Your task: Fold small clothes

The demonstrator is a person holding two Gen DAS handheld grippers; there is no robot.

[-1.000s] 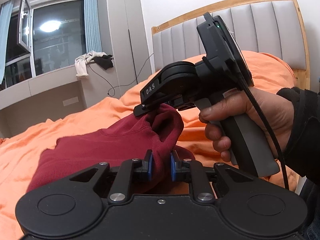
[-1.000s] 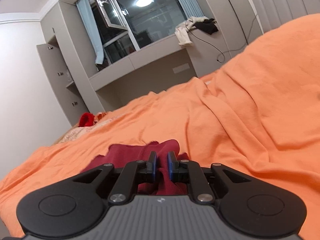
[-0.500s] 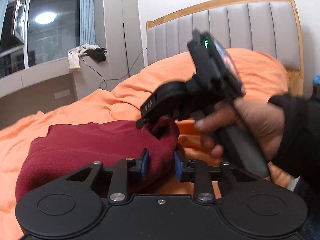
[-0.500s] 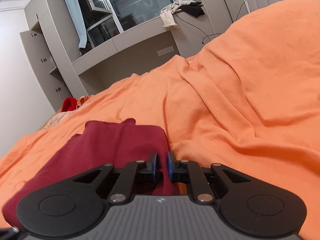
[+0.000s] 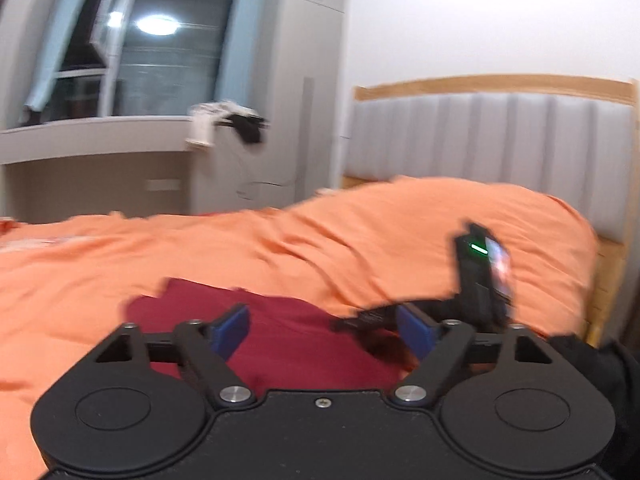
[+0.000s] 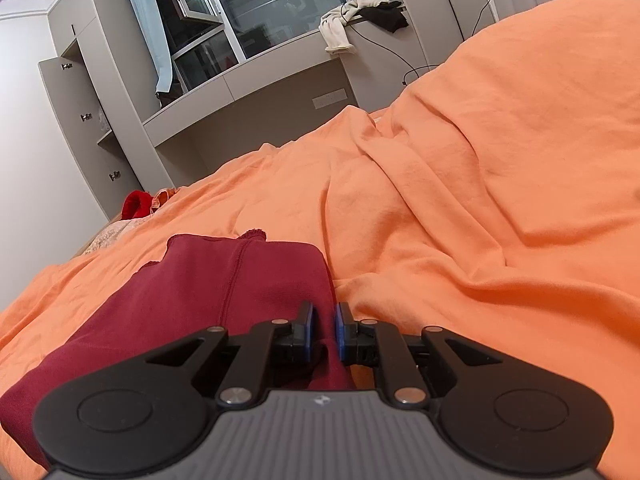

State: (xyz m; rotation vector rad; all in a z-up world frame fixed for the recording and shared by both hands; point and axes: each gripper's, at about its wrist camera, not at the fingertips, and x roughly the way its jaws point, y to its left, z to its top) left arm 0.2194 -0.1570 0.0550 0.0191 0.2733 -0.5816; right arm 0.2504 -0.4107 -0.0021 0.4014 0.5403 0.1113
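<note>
Now my left gripper (image 5: 324,330) has just been opening, and its blue pads (image 5: 230,326) stand wide apart with nothing squeezed between them. The dark red top (image 6: 208,280) is under that gap, but the pads do not touch it. The top lies flat on the orange blanket (image 6: 500,184), folded over on itself, with a seam running down its middle. My right gripper (image 6: 324,326) is at the top's near right corner and its two pads are pinched tight on a bit of the red cloth there. From my left hand's camera, the right gripper's fingers show just past the right edge of the top, low down by the blanket, but that picture is blurry and I cannot see much more of it. Behind the top the blanket bunches up into big soft folds. Far past the top, at the head of the bed, is a grey padded headboard (image 5: 500,136) with a wood frame. To the left of the top, near the edge of the bed, sits a small bright red thing (image 6: 136,206). Way behind the top is a window ledge with a white cloth (image 6: 340,28) and a black cloth (image 6: 386,14) on it.
</note>
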